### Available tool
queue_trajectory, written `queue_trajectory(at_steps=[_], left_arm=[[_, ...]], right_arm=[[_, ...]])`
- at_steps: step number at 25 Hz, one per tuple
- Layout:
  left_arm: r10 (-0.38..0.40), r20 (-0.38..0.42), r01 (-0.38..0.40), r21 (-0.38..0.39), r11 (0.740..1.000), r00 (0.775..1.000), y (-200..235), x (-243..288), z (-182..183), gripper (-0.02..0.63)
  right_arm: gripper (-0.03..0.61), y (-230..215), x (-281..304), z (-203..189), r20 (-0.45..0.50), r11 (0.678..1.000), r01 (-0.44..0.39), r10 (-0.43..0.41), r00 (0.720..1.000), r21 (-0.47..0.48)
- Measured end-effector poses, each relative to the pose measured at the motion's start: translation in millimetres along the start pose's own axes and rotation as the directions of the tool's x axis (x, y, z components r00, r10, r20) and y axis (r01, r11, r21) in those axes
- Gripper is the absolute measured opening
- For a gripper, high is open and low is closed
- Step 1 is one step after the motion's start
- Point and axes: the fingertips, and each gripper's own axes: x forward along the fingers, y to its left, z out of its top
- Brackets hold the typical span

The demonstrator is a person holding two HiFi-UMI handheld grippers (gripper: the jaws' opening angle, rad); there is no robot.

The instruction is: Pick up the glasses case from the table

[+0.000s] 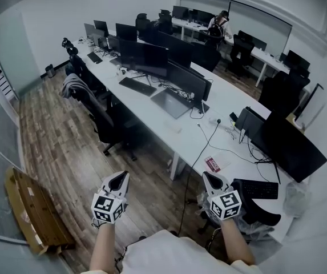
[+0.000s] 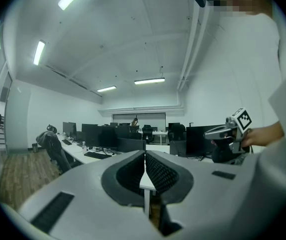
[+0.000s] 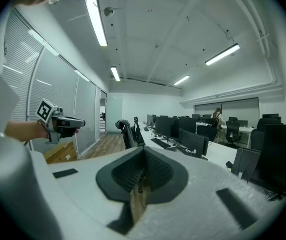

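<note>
A small dark-red oblong case (image 1: 212, 164) lies on the white table (image 1: 192, 138) near its front edge, beside a hanging cable. My right gripper (image 1: 209, 177) is held just short of it and slightly left, with its jaws shut and nothing between them. In the right gripper view its pads (image 3: 143, 156) meet, and the case is hidden. My left gripper (image 1: 120, 177) hovers over the wooden floor, well left of the table. It is shut and empty too, its jaws (image 2: 144, 160) touching at the tip.
The long table carries monitors (image 1: 189, 80), keyboards (image 1: 137, 85) and cables. Office chairs (image 1: 103, 119) line its left side, and another chair (image 1: 260, 213) stands below my right gripper. A cardboard box (image 1: 35, 210) lies on the floor at left. A person (image 1: 217, 24) sits at the far desks.
</note>
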Motion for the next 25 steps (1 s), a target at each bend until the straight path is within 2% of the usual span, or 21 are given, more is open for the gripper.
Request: queue_trajectory(at_steps=[15,25], left_arm=[[0.040,-0.031,-0.040,0.007,0.999,0.999,-49,21,-17,0.008],[0.012,-0.030,-0.012,0.016,1.000,0.999,-42,42,-16,0.008]], right_arm=[[0.000,-29,-13,-24,-0.007,0.996,-0.085,0.085,0.996,-0.019],[0.000,-42,-2,-27,-0.019,0.998,-0.055,0.055,0.998,-0.008]])
